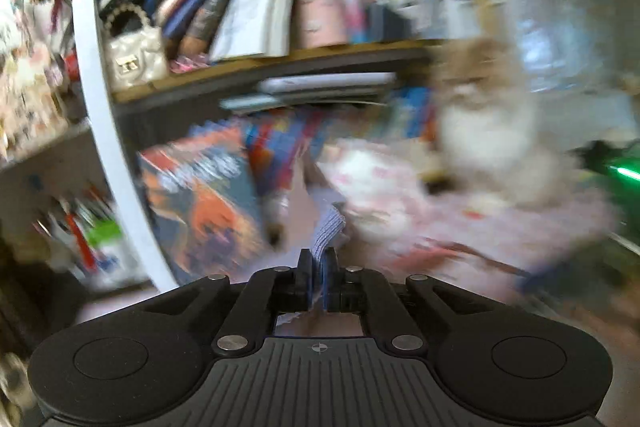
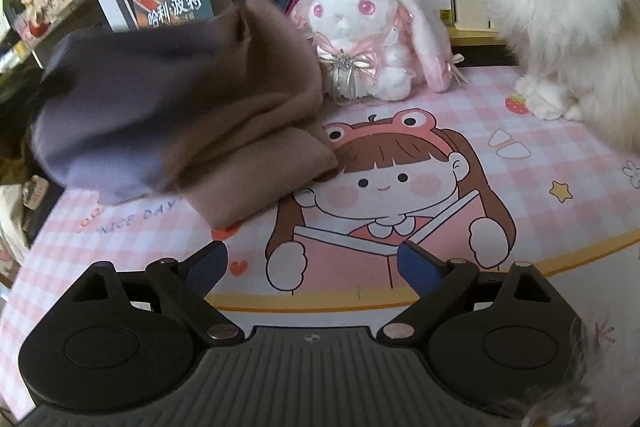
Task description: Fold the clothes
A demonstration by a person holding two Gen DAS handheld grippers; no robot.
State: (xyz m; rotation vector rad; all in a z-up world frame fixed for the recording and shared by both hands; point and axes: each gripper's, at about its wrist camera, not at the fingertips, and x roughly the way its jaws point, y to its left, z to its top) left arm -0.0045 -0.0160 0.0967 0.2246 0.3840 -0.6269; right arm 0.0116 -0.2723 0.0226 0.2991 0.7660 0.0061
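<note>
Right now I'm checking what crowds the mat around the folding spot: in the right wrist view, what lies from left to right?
Brown and purple garment → pink plush rabbit → fluffy white cat, all on the pink cartoon mat.

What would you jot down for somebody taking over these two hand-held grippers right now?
Left hand-held gripper: shut on a ribbed purple hem, lifted; its view is motion-blurred.
Right hand-held gripper: open, holding nothing, low over the pink mat.
Garment: brown and purple, partly bunched on the mat's left, upper part raised.
A cat sits far right.
Left: finish the fold and flatten it.
</note>
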